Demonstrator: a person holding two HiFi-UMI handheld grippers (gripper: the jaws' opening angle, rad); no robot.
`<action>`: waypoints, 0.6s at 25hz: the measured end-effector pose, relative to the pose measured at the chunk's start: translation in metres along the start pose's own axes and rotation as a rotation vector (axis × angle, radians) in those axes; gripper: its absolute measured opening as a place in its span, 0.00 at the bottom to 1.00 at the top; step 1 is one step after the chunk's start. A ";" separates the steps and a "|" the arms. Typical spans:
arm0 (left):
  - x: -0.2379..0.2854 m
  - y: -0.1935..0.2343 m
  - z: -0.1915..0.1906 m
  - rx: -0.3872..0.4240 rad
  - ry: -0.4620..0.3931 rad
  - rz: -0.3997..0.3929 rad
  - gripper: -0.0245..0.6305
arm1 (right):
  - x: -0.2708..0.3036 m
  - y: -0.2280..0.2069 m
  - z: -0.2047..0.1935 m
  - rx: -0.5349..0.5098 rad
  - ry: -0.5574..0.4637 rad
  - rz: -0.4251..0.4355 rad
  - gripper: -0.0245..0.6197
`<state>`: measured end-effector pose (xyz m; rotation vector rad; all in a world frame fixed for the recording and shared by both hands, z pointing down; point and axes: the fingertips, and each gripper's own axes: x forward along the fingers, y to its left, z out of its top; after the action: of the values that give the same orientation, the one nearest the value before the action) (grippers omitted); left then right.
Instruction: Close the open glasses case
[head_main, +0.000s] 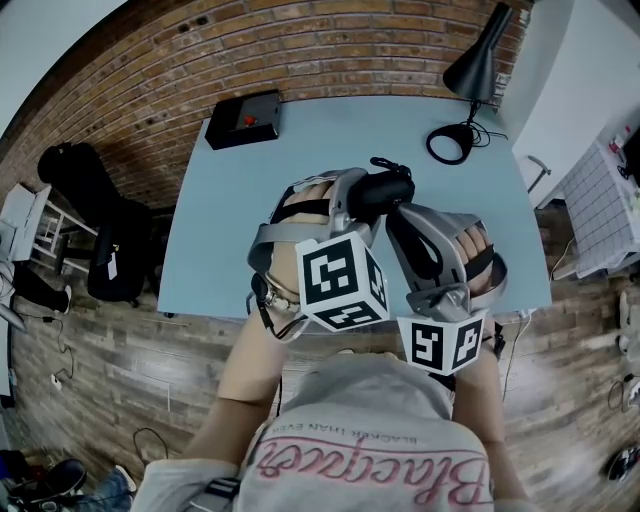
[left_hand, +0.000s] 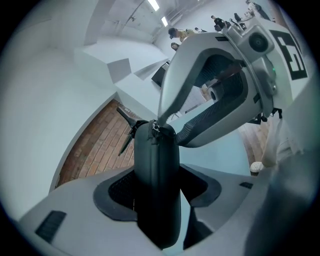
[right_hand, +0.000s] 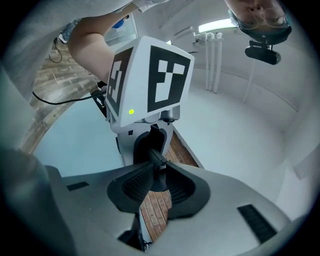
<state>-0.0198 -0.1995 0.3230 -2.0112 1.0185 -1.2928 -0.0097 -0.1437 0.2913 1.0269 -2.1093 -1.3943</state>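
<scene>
1. The glasses case (left_hand: 157, 190) is a black, matte, rounded clamshell. It is held up off the counter (head_main: 300, 150), over the counter's near edge and edge-on to me. Its two halves lie together along the seam I can see.
2. My left tongs (left_hand: 159, 172) pinch the case across its broad sides, with one dark ribbed pad pressed on each shell.
3. My right tongs (right_hand: 156, 167) are spread, their tips at the case's zipper end. Brickwork (right_hand: 152, 210) shows through the gap between the textured pads.
4. The counter is smooth, pale blue and rectangular, with straight edges.
5. A flat black box (head_main: 243, 118) sits at the counter's far left corner. A black lamp (head_main: 478, 60) with a cone shade and a ring-shaped base stands at its far right corner. Both are well apart from the case, with broad flat top between.
6. Off the counter's left edge a soft black bag (head_main: 100, 225) rests on the plank floor (head_main: 100, 350).
</scene>
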 end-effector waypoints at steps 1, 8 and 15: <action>-0.001 0.001 0.001 -0.011 -0.008 -0.002 0.43 | 0.000 0.000 0.001 0.003 -0.006 -0.003 0.16; -0.002 0.005 -0.005 -0.019 -0.014 0.004 0.43 | -0.006 -0.028 0.010 0.166 -0.066 -0.098 0.07; -0.001 0.002 -0.003 -0.036 -0.017 -0.013 0.43 | 0.001 -0.004 0.003 0.135 -0.015 -0.009 0.21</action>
<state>-0.0237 -0.2000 0.3221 -2.0553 1.0291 -1.2701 -0.0108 -0.1434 0.2861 1.0811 -2.2382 -1.2824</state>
